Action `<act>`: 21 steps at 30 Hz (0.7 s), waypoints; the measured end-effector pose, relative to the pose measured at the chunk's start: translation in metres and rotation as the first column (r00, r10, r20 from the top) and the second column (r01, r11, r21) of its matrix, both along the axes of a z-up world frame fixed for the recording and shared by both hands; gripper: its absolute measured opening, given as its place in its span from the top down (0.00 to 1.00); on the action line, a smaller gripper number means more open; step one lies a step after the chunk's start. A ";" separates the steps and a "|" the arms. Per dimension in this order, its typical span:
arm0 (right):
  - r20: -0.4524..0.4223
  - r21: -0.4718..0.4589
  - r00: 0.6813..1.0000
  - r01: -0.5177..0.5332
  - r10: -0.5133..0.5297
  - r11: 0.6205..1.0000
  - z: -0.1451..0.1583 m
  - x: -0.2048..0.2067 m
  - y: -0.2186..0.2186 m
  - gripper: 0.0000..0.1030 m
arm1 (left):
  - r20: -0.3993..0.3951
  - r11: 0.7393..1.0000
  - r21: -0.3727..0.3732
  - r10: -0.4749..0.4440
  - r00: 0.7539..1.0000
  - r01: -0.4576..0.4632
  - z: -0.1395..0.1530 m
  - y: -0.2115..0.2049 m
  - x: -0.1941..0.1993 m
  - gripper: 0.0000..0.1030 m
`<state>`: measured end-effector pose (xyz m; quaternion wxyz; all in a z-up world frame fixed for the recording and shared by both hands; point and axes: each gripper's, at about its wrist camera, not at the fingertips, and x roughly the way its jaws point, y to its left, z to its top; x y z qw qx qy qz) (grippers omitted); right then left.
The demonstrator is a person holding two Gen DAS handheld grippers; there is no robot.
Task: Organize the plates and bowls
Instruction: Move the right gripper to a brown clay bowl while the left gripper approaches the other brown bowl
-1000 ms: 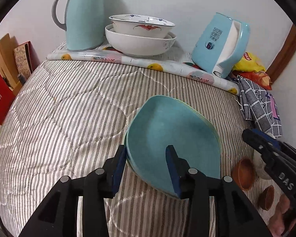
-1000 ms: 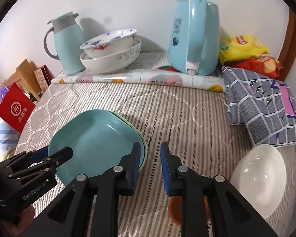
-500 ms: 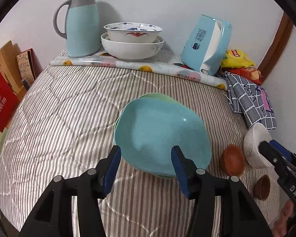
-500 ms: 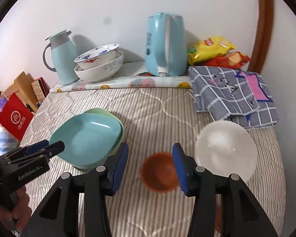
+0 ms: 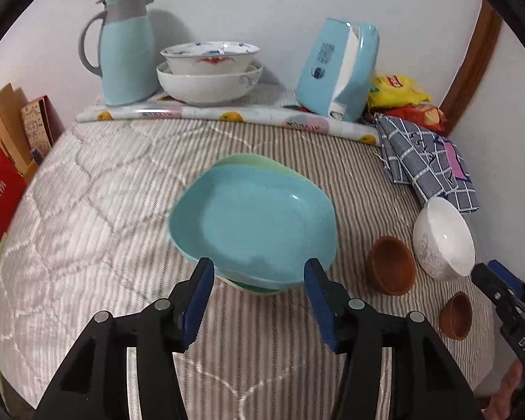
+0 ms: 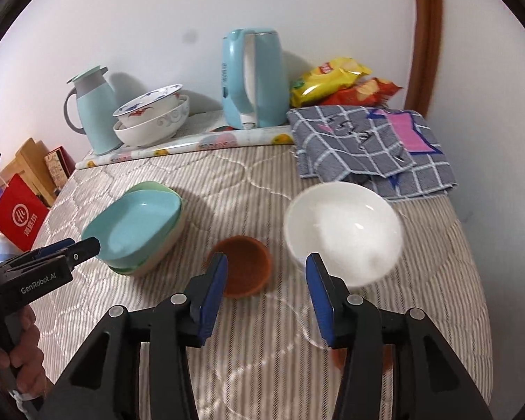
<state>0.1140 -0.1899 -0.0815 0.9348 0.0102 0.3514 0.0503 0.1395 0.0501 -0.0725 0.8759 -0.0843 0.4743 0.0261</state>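
Observation:
A blue square plate (image 5: 252,224) lies stacked on a green plate (image 5: 252,162) in the middle of the striped quilt; the stack also shows in the right wrist view (image 6: 140,225). My left gripper (image 5: 259,290) is open and empty just in front of the stack. A white bowl (image 6: 343,231), a brown bowl (image 6: 243,266) and a smaller brown bowl (image 5: 456,315) sit to the right. My right gripper (image 6: 266,290) is open and empty, just in front of the brown bowl and the white bowl. Two white patterned bowls (image 5: 210,70) are nested at the back.
A light blue thermos jug (image 5: 124,45) and a blue kettle (image 6: 255,80) stand at the back wall. A checked cloth (image 6: 367,143) and snack bags (image 6: 336,80) lie at the back right. Red and brown boxes (image 5: 3,164) stand at the left edge.
Both grippers have opened wide and pulled back from the plates. The left gripper has let go of the blue plate, which now rests on the green one. The right gripper swung right toward the bowls.

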 end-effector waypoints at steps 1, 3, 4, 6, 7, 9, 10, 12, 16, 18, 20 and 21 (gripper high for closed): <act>-0.001 -0.003 1.000 0.010 -0.010 1.000 -0.001 -0.003 -0.005 0.55 | -0.005 1.000 -0.010 -0.005 1.000 0.004 -0.004 -0.003 0.001 0.50; -0.004 -0.005 1.000 0.023 -0.023 1.000 -0.003 -0.007 -0.011 0.55 | -0.013 1.000 -0.013 -0.005 1.000 0.005 -0.009 -0.007 0.002 0.50; -0.009 -0.007 0.999 0.035 -0.035 0.999 -0.006 -0.009 -0.016 0.55 | -0.014 1.000 0.005 0.001 1.000 -0.001 -0.011 -0.010 0.004 0.50; -0.018 -0.007 0.998 0.056 -0.057 0.998 -0.009 -0.012 -0.025 0.55 | -0.010 1.000 0.029 0.011 1.000 -0.011 -0.014 -0.012 0.007 0.51; -0.022 -0.008 0.998 0.065 -0.065 0.998 -0.011 -0.013 -0.029 0.55 | -0.015 1.000 0.020 0.011 1.000 -0.011 -0.016 -0.012 0.009 0.51; -0.029 -0.012 0.996 0.087 -0.088 0.996 -0.015 -0.014 -0.037 0.55 | -0.038 1.000 -0.003 0.003 0.999 -0.004 -0.021 -0.010 0.015 0.51; -0.030 -0.011 0.995 0.095 -0.095 0.995 -0.015 -0.014 -0.040 0.55 | -0.046 1.000 0.001 0.007 0.999 -0.007 -0.024 -0.009 0.017 0.51; -0.034 -0.004 0.993 0.113 -0.113 0.994 -0.017 -0.014 -0.046 0.55 | -0.045 1.000 0.017 0.019 0.999 -0.018 -0.026 -0.005 0.018 0.51; -0.030 0.010 0.989 0.144 -0.144 0.989 -0.020 -0.015 -0.057 0.55 | -0.023 1.000 -0.001 0.012 1.000 -0.012 -0.019 -0.001 0.015 0.51; -0.033 0.008 0.988 0.154 -0.154 0.988 -0.023 -0.016 -0.060 0.55 | -0.014 1.000 -0.003 -0.004 1.000 0.004 -0.016 -0.004 0.014 0.51; -0.034 0.005 0.986 0.162 -0.162 0.987 -0.025 -0.017 -0.064 0.55 | -0.006 1.000 -0.011 -0.024 1.000 0.023 -0.015 -0.011 0.015 0.51; -0.037 0.005 0.986 0.164 -0.164 0.986 -0.026 -0.018 -0.066 0.55 | -0.005 0.999 -0.017 -0.032 0.999 0.032 -0.015 -0.015 0.015 0.51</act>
